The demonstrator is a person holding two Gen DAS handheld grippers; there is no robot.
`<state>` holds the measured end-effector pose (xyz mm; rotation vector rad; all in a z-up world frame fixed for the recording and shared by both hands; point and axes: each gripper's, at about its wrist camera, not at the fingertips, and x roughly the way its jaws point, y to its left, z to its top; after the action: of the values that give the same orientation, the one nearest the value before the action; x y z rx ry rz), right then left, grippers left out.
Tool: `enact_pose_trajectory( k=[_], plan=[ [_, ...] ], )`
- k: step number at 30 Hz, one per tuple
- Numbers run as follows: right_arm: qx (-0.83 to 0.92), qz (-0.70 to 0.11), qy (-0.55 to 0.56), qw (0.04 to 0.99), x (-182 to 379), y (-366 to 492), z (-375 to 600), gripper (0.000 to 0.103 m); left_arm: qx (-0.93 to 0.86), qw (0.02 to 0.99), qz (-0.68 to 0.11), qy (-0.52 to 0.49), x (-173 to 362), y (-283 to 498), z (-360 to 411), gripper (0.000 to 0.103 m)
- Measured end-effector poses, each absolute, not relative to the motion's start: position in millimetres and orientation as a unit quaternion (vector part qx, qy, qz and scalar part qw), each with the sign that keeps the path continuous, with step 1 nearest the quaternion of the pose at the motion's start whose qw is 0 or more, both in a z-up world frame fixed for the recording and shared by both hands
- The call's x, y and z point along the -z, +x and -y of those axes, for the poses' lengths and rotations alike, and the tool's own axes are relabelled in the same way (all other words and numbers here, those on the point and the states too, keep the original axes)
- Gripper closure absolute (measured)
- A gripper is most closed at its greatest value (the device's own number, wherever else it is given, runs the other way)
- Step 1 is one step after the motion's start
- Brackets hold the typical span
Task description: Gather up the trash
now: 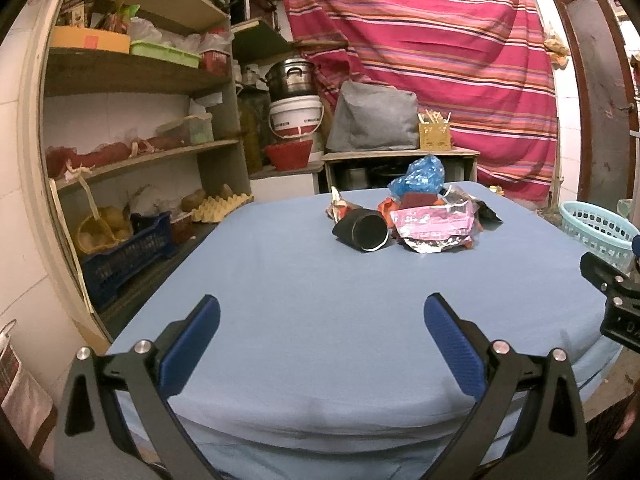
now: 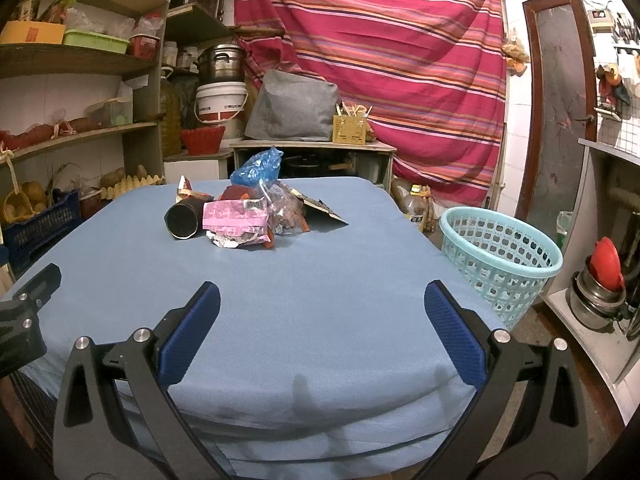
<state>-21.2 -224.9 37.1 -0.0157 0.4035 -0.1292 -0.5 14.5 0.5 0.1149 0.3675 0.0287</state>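
A heap of trash lies at the far middle of the blue-covered table. It holds a black tube on its side, a pink foil wrapper, a crumpled blue plastic bag and several smaller wrappers. A light-blue mesh basket stands off the table's right side. My left gripper hangs open over the near edge, well short of the heap. My right gripper is open too, nothing between its fingers.
Shelves with crates, boxes and potatoes run along the left. Behind the table are a white bucket, a pot, a grey bag on a low stand, and a striped red cloth. A counter with metal bowls is at right.
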Motion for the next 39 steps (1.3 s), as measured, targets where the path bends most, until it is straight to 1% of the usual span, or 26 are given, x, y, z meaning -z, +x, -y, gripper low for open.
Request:
enact_pose_trajectory(
  k=[12,16,27,33,39],
  plan=[
    [0.055,-0.21,0.0,0.976,-34.7,-11.7,229.1,0.004,-0.022,0.979,-0.194,0.055,2.9,11.7,-13.8,0.004],
    [0.059,-0.215,-0.014,0.975,-32.5,-9.7,225.8,0.004,-0.022,0.979,-0.194,0.053,2.4,14.4,-15.6,0.004],
    [0.079,-0.224,0.0,0.971,-35.1,9.9,238.1,0.004,-0.018,0.973,-0.223,0.061,7.1,39.7,-9.7,0.004],
    [0.101,-0.216,-0.002,0.971,-52.9,34.0,246.2,0.004,-0.024,0.973,-0.22,0.068,-10.5,68.8,-4.6,0.004],
    [0.096,-0.211,-0.005,0.973,-66.0,69.4,253.7,0.004,-0.021,0.972,-0.227,0.064,-28.7,123.2,-2.1,0.004]
  ],
)
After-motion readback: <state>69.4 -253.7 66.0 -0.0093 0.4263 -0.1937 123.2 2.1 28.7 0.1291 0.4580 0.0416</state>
